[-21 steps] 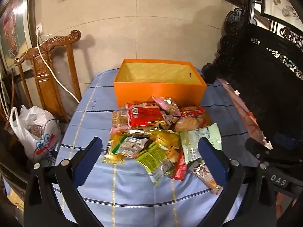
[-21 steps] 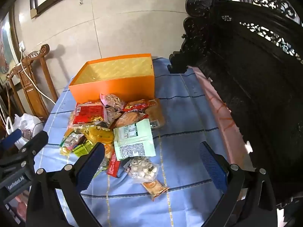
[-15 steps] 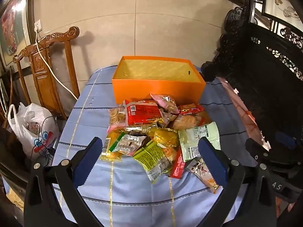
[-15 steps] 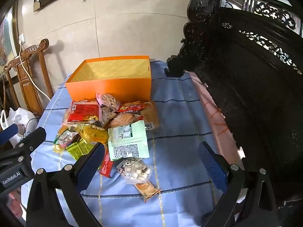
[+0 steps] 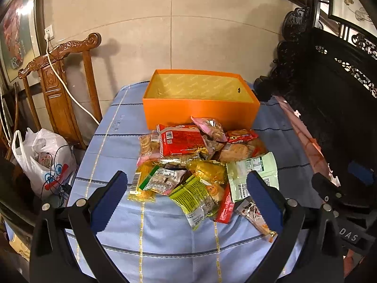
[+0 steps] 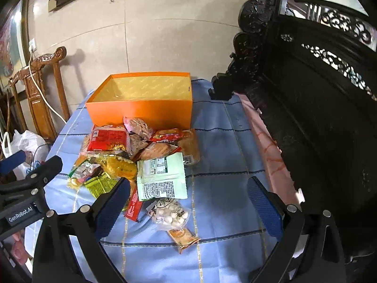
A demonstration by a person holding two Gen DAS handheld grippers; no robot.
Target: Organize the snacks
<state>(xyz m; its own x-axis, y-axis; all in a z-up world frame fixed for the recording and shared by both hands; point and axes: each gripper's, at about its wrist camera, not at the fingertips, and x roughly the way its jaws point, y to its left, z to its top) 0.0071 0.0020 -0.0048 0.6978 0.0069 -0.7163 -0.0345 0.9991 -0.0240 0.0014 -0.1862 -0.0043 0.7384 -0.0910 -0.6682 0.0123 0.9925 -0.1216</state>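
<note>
Both tongs, left (image 5: 187, 193) and right (image 6: 188, 197), gaping wide and empty above desk (image 5: 165, 240); orange box (image 5: 200, 112) bare inside, snack pile (image 5: 200, 160) unsorted, nothing yet packed.

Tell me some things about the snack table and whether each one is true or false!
1. The orange cardboard box has snacks in it. False: what shows of its yellow inside is bare, and the packets lie on the blue striped tablecloth in front of it.
2. The pale green snack packet lies at the right side of the pile. True.
3. The left gripper holds a packet. False: its fingers are spread wide with nothing between them.
4. The right gripper is open. True.
5. The red snack packet sits inside the box. False: it lies on the pile, near the box's front wall.
</note>
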